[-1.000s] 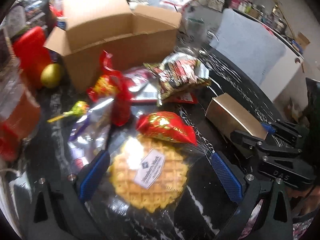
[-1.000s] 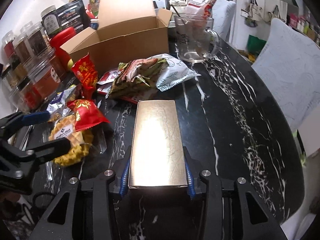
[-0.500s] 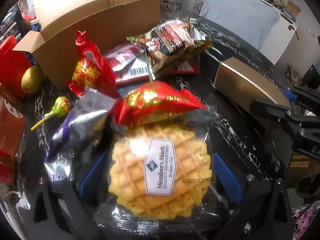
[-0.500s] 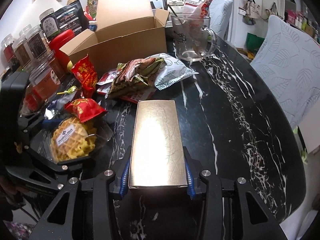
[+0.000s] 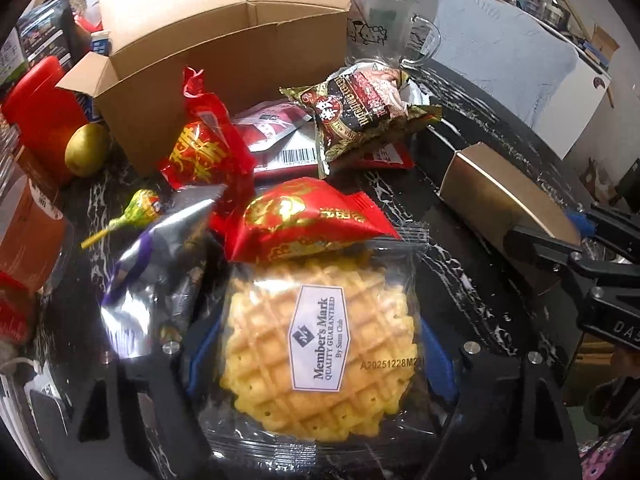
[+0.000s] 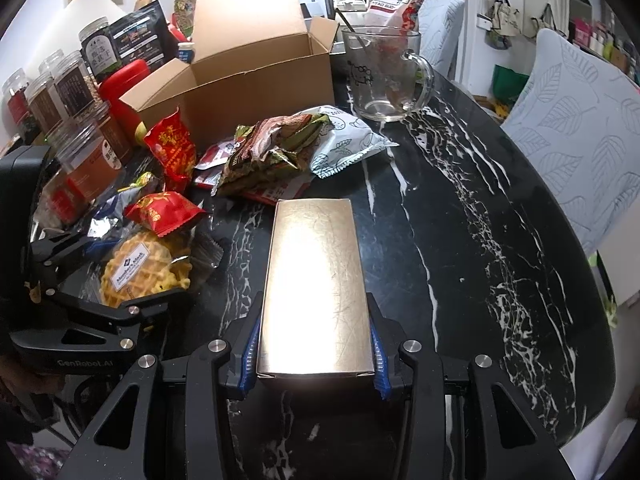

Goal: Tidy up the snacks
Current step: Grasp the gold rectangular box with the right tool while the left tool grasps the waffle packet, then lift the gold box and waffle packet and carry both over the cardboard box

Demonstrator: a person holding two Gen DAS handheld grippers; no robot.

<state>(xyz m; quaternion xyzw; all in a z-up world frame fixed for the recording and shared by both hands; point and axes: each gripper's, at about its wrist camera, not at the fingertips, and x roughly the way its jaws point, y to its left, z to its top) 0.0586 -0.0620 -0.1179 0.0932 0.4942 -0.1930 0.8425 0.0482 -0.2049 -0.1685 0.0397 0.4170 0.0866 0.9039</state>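
Observation:
A clear-wrapped round waffle pack (image 5: pixel 320 336) lies on the black marble table (image 6: pixel 460 220). My left gripper (image 5: pixel 318 352) straddles it. Its jaws are closing, and the blue pads (image 5: pixel 200 352) touch the wrapper on both sides. A red snack pack (image 5: pixel 304 220) rests on the waffle pack's far edge. My right gripper (image 6: pixel 314 344) is shut on the near end of a long gold box (image 6: pixel 316 280) that lies flat on the table. An open cardboard box (image 6: pixel 256 72) stands at the back. The right wrist view shows the left gripper (image 6: pixel 100 280) around the waffle pack (image 6: pixel 140 268).
Loose snacks lie before the box: a tall red bag (image 5: pixel 204 148), a dark bag (image 5: pixel 368 108), a silver-purple pouch (image 5: pixel 160 248) and a lollipop (image 5: pixel 140 208). Several jars (image 6: pixel 72 96) line the left edge. A glass mug (image 6: pixel 384 76) stands behind; a cushioned chair (image 6: pixel 580 128) is right.
My left gripper has come down and forward over the waffle pack, which now fills the space between its fingers, and the jaws have narrowed onto it. The right gripper and gold box have not moved.

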